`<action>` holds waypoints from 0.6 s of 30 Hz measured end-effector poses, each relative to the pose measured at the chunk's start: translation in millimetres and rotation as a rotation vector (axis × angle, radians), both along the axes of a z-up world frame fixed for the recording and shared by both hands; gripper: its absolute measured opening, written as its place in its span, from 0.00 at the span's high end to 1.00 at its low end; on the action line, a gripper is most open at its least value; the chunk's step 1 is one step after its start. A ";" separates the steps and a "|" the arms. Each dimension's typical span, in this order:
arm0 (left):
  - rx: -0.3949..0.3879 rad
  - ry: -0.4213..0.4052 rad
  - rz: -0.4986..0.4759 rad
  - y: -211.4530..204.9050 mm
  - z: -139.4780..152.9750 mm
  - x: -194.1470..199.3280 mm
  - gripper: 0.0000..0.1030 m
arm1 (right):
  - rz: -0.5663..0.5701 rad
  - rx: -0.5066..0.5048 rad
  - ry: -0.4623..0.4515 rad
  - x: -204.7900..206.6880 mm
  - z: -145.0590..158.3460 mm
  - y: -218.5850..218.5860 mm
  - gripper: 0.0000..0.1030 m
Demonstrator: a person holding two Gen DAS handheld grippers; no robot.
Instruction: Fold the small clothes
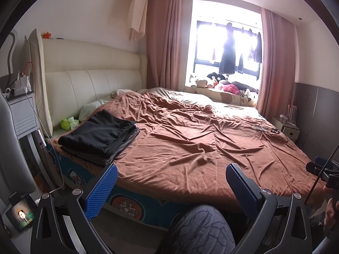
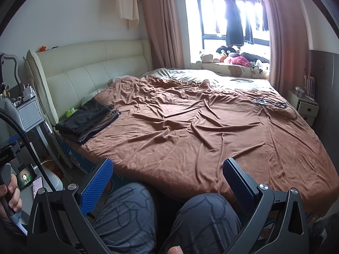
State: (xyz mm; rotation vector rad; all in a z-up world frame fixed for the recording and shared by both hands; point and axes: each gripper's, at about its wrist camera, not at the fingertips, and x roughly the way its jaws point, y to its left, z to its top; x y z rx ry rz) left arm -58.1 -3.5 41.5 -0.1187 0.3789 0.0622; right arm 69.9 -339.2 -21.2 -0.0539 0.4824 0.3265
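A stack of folded dark clothes lies on the brown blanket at the bed's near left corner, close to the headboard. It also shows in the right wrist view. My left gripper is open and empty, held above the bed's near edge, right of the stack. My right gripper is open and empty, above the person's knees and the bed's near edge. The blanket is wrinkled and bare in the middle.
A cream headboard and a grey bedside stand are at the left. A cable with small metal items lies far right on the blanket. Plush toys sit under the window. A phone glows on the floor at left.
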 end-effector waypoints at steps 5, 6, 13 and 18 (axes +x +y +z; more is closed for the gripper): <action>-0.002 -0.001 0.001 -0.4 -0.1 -0.1 0.00 | -0.001 -0.003 -0.001 -1.0 0.5 0.4 0.00; -0.002 0.000 0.001 -0.6 -0.2 -0.3 0.00 | -0.001 -0.003 -0.002 -1.2 0.8 0.1 0.00; 0.000 -0.003 -0.003 -2.3 1.9 -1.0 0.00 | -0.006 -0.004 -0.005 -2.0 1.9 -1.3 0.00; -0.002 0.002 -0.009 -4.1 3.4 -0.7 0.00 | -0.013 -0.006 -0.005 -1.6 1.8 -2.7 0.00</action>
